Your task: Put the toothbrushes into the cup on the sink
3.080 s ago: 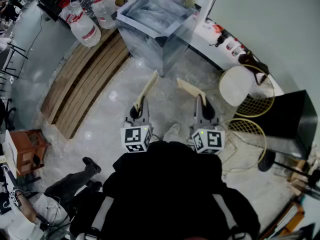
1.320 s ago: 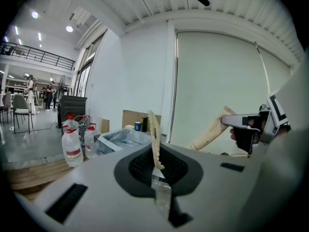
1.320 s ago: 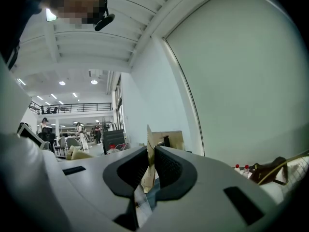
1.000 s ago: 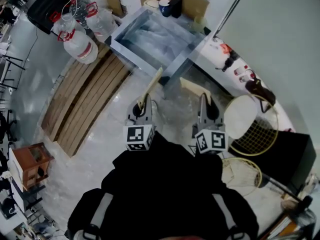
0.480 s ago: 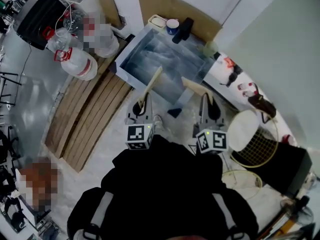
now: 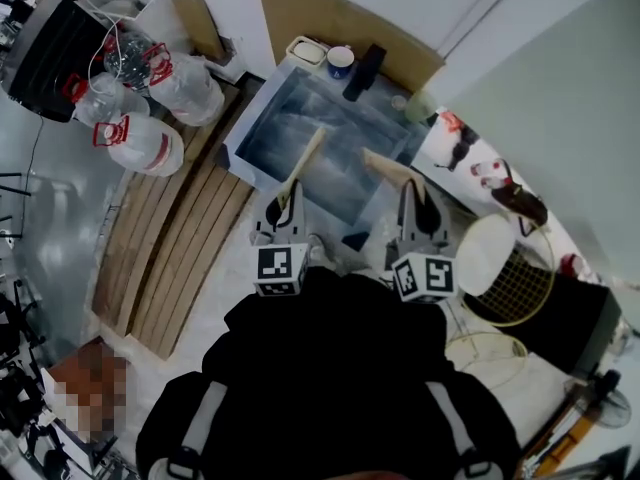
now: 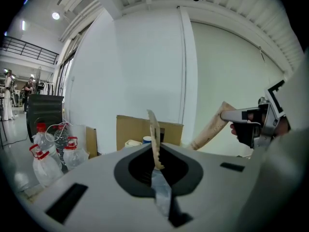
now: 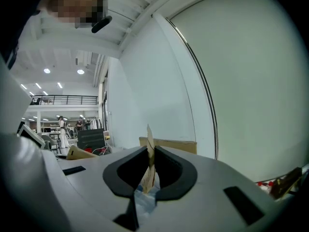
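Facing the steel sink [image 6: 262,118] at the upper middle of the head view, a person in a dark top holds a gripper in each hand, both low in the centre of the frame and pointing up toward the basin.

The left gripper [image 6: 285,206] is clenched on the left toothbrush [image 6: 305,163], a long piece in a tan paper wrapper. It slants up and to the right from the jaws, with its far end over the near part of the basin. In the left gripper view the wrapper's serrated edge stands upright between the dark pads [image 7: 136,164], which press on it from both sides.

The right gripper [image 6: 412,193] likewise grips the right toothbrush [image 6: 388,166], also tan-wrapped. It leans up and to the left, over the sink's near right corner. In the right gripper view the thin wrapper is pinched between the jaws.

The cup [image 6: 341,61], white with a blue rim, sits on the sink's far edge, well apart from both toothbrushes. A dark box [image 6: 362,71] stands just to its right, and a cardboard panel [image 6: 330,13] leans against the wall behind.

Water bottles [image 6: 140,88] cluster at the upper left, wooden planks [image 6: 170,248] lie on the floor at the left, and a yellow wire frame [image 6: 520,278] sits at the right.
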### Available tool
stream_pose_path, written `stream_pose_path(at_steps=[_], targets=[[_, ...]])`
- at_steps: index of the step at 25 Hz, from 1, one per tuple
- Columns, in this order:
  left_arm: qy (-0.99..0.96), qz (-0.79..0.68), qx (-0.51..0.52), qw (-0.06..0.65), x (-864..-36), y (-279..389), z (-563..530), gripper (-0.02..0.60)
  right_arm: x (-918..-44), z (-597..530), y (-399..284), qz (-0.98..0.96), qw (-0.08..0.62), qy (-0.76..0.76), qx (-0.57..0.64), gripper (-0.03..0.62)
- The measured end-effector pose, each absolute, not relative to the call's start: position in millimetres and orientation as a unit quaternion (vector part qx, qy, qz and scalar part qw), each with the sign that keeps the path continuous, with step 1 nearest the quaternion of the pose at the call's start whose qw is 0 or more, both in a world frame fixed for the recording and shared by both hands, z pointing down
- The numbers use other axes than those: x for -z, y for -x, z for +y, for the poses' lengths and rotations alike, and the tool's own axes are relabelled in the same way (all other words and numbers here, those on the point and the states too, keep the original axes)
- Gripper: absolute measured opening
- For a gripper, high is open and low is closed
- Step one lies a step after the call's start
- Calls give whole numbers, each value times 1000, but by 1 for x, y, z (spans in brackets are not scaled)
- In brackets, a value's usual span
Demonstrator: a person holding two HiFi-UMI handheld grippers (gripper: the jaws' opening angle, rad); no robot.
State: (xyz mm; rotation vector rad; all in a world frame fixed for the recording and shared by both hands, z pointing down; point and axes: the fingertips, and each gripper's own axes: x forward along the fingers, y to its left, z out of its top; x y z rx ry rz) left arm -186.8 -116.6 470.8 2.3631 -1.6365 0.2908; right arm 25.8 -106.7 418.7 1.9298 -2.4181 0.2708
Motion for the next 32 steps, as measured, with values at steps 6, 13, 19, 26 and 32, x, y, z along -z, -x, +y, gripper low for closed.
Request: stream_pose_path(at_steps=[6, 13, 19, 26, 32], targets=[[-812, -558, -121, 118, -480, 185, -131, 3, -420, -118, -31, -780, 9, -620, -86, 38], [-814, -553, -139, 106, -476, 174, -145, 3, -423, -129, -42, -784, -4, -614, -87, 38], [-811, -556, -153, 99, -475, 166, -168, 3, -427, -136, -56, -784, -14, -614, -93, 38], [-810, -553, -167, 99, -470, 163, -196, 3, -432, -143, -60, -784, -13, -612, -98, 38], [-814, -543, -183, 94, -467, 156, -229, 3, -435, -146, -67, -782, -10, -616, -100, 38]])
